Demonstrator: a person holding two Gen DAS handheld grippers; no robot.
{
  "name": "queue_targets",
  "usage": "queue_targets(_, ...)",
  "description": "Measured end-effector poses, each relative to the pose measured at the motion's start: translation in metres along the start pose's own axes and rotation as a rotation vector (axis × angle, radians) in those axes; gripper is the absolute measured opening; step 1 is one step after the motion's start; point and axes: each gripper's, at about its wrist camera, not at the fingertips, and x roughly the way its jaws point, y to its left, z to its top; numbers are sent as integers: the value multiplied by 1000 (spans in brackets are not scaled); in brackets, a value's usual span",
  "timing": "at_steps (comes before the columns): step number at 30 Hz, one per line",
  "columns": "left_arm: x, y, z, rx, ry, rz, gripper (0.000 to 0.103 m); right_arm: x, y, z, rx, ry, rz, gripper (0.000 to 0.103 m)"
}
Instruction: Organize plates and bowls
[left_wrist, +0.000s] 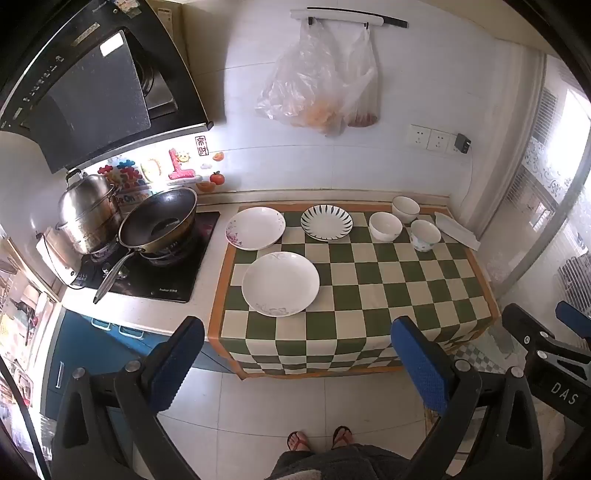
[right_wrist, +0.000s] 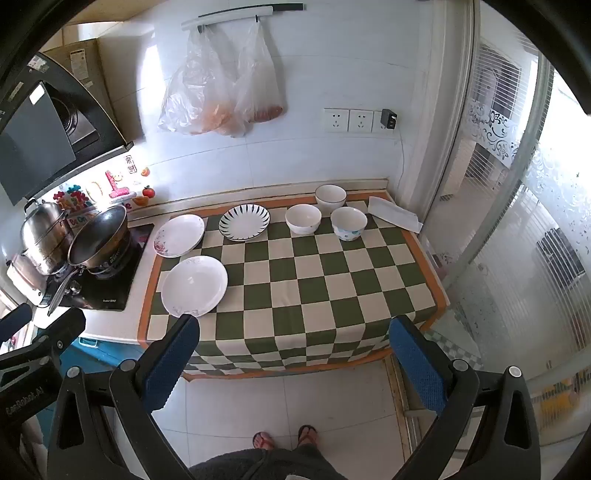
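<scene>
**Nothing stacked yet; both tools idle above the floor**

I held both tools back from the surface (left_wrist: 369, 288), over the tiled floor. The left tool (left_wrist: 295, 365) stood with its fingers spread wide and nothing between them; the right tool (right_wrist: 295, 365) was the same, wide apart and empty.

Progress, as I judged it: none. All six pieces lay singly on the checkered cloth (right_wrist: 314, 295). The near white plate (left_wrist: 280, 283) sat alone toward the front left. Behind it, the floral-rimmed plate (left_wrist: 255, 228) overhung the cloth's left edge, near the stove. The striped plate (left_wrist: 326, 222) lay to its right, apart from it. The three bowls clustered at the back right: plain bowl (left_wrist: 385, 226), rear bowl (left_wrist: 405, 209), patterned bowl (left_wrist: 425, 235). They were close together; whether any rims touched I could not tell. Left to do: gather plates into one stack and nest the bowls, probably.

Poorly seen: a folded white item (right_wrist: 395, 214), possibly a towel, by the back right corner. The fisheye bent the surface's edges. My own feet showed below; the cabinet under the stove was largely hidden by the left tool.
</scene>
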Motion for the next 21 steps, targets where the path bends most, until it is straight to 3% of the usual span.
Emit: queue_targets(21, -5, 0, 2, 13, -19, 21, 103, 1, 1, 0, 0, 3, 4, 103)
